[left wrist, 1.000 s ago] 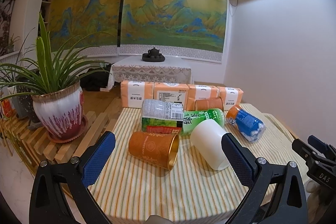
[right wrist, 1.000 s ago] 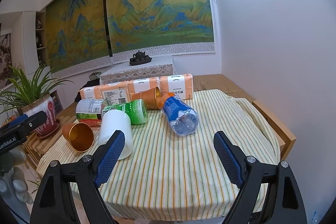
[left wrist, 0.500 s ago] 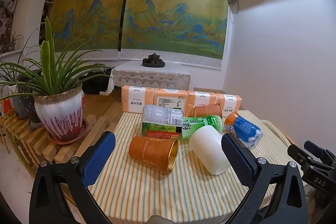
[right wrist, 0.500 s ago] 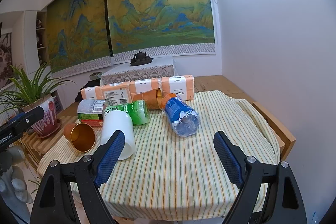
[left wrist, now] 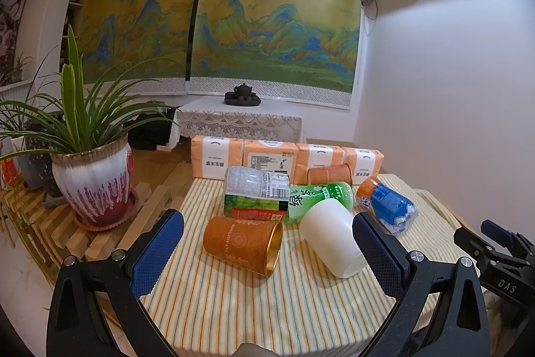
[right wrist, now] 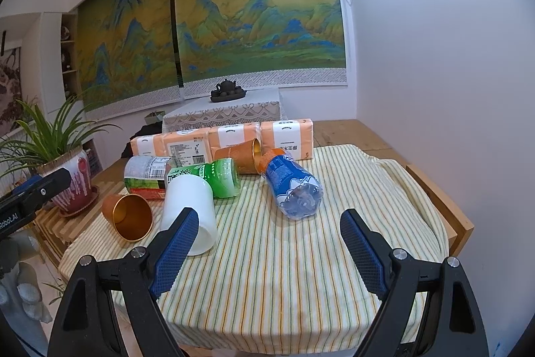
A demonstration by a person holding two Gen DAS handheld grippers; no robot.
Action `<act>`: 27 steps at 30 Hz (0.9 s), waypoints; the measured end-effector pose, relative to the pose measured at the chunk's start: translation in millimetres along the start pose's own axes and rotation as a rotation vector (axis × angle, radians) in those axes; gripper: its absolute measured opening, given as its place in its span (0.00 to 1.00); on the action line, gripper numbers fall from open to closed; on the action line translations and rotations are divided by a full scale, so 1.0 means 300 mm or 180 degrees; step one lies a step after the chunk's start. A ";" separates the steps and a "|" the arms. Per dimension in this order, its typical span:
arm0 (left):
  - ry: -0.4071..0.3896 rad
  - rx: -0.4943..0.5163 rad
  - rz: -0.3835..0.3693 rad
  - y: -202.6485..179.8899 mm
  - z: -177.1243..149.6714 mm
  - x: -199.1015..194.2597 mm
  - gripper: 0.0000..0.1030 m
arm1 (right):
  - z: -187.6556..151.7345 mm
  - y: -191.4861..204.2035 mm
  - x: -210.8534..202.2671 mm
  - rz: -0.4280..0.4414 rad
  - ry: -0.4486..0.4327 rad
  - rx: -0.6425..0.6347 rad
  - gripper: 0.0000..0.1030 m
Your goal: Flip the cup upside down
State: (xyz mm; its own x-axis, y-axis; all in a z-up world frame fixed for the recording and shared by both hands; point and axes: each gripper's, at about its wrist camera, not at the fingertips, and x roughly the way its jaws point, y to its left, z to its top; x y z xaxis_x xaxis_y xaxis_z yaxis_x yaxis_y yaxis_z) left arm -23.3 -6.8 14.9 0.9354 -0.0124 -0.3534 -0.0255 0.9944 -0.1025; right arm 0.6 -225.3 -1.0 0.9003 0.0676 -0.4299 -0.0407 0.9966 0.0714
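Table [right wrist: 434, 199]: wooden, mostly covered by a striped cloth [right wrist: 267, 273] in yellow, green and orange lines; the cloth drapes over the near edge.

Potted plant [left wrist: 90, 186]: long green leaves in a white-and-maroon glazed pot, standing on a slatted wooden stand left of the table, apart from the cloth.

Tissue packs [left wrist: 284, 156]: four orange-and-white packs in a row along the far edge of the cloth.

Bottles, all lying on their sides in front of the packs: a clear one with a barcode label [left wrist: 255, 191], a green tea bottle [left wrist: 321, 198] just beside it, a blue-labelled water bottle [right wrist: 294, 186] to the right, base toward the camera.

Cups, all on their sides:
- White cup [right wrist: 189, 213], mouth toward the near edge, touching the green bottle at its far end.
- Orange cup [left wrist: 242, 245] with gold interior, just left of the white cup, mouth toward it; a narrow gap shows between them.
- Second orange cup [right wrist: 239, 156], against the tissue packs, mouth toward the blue bottle's cap.

Left gripper [left wrist: 267, 250]: jaws spread wide, nothing between them; held above the near edge, framing the near orange cup and white cup without contact.

Right gripper [right wrist: 265, 243]: jaws likewise spread wide and empty, over bare cloth; its left pad overlaps the white cup in view, contact cannot be told.
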 end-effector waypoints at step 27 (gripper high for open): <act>0.0322 0.0530 -0.0015 0.015 0.038 0.167 0.99 | 0.148 -0.032 0.308 0.0574 0.0645 0.0126 0.81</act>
State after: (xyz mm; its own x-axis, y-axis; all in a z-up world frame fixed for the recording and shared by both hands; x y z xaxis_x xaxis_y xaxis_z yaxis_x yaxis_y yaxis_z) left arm 27.4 -1.8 7.5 0.8949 -0.0194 -0.4459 0.0454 0.9978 0.0478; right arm 103.4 -230.8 -1.3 0.7748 0.2557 -0.5782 -0.1719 0.9653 0.1965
